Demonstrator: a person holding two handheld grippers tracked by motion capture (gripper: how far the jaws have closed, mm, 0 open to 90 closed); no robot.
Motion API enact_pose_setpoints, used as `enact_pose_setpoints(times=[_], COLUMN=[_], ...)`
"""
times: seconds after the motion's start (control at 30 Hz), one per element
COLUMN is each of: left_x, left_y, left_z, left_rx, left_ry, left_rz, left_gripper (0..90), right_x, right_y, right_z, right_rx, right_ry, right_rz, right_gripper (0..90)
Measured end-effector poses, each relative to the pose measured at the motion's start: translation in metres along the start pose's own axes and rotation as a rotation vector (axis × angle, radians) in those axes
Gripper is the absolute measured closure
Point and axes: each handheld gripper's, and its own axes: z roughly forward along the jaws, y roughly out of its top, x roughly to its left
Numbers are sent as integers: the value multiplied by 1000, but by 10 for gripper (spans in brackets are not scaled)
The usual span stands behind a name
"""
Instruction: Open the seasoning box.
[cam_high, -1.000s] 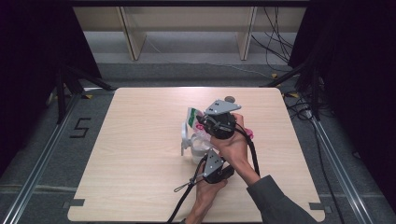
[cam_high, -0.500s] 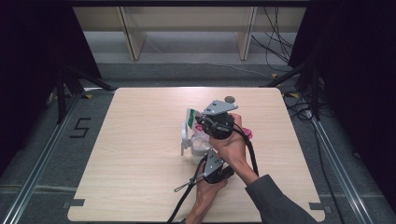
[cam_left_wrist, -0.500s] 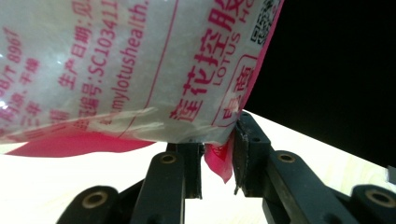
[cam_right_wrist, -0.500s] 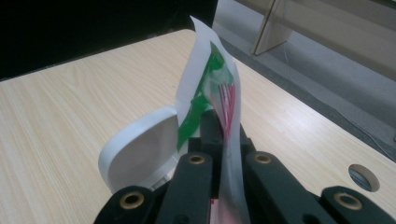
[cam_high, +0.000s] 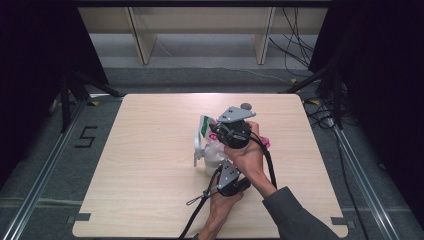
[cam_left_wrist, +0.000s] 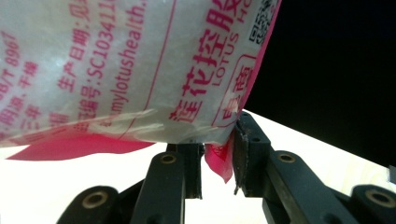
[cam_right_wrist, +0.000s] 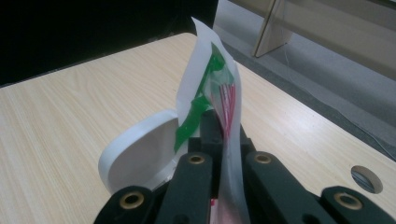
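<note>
Plastic bag with pink print: we hold it above mid-table | right gripper: jaws clamped on its top edge | left gripper: jaws pinch its lower corner | white lid just beside.

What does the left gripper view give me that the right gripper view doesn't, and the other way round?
Left gripper view: pink printed lettering on the white bag, and its pink bottom corner between the jaws of the left hand-held gripper; whether the pads press on it is hard to tell.

Right gripper view: the bag's upright edge with a green strip, clamped in the shut right hand-held gripper, a white round lid behind it, and a hole in the table.

Both: the same bag and the light wooden table.
</note>
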Motion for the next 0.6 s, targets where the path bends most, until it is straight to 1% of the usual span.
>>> enact_pose_setpoints(times=[0.17, 0.2, 0.23, 0.27, 0.3, 0.37, 0.4, 0.5, 0.57, 0.6], left_x=[0, 0, 0, 0, 0, 0, 0, 0, 0, 0], left_y=[0, -1, 0, 0, 0, 0, 0, 0, 1, 2], left_z=[0, 1, 1, 0, 0, 0, 2, 2, 2, 0], left_rx=[0, -21, -11, -2, -4, -1, -18, -19, -29, -10], left_ry=[0, -9, -3, 2, 0, -1, -9, -8, -6, 3], left_rz=[-2, -3, -3, -2, -3, -2, -5, -7, -12, -8], left_gripper=[742, 742, 742, 742, 742, 743, 743, 743, 743, 742], right_x=[-1, -1, 0, 0, 0, 0, 0, 1, 0, 1], right_y=[0, 0, -1, 0, 0, 0, 0, 1, 2, 2], right_z=[-1, -1, -1, -1, -2, -2, -2, -1, -1, -1], right_rx=[1, 0, -8, -8, 3, 5, 2, 3, -1, 2], right_ry=[5, 3, -2, 0, 6, 3, 4, 3, 4, 4], right_rz=[4, 0, 27, 23, 22, 19, 20, 19, 0, 19], right_gripper=[900, 900, 900, 900, 900, 900, 900, 900, 900, 900])
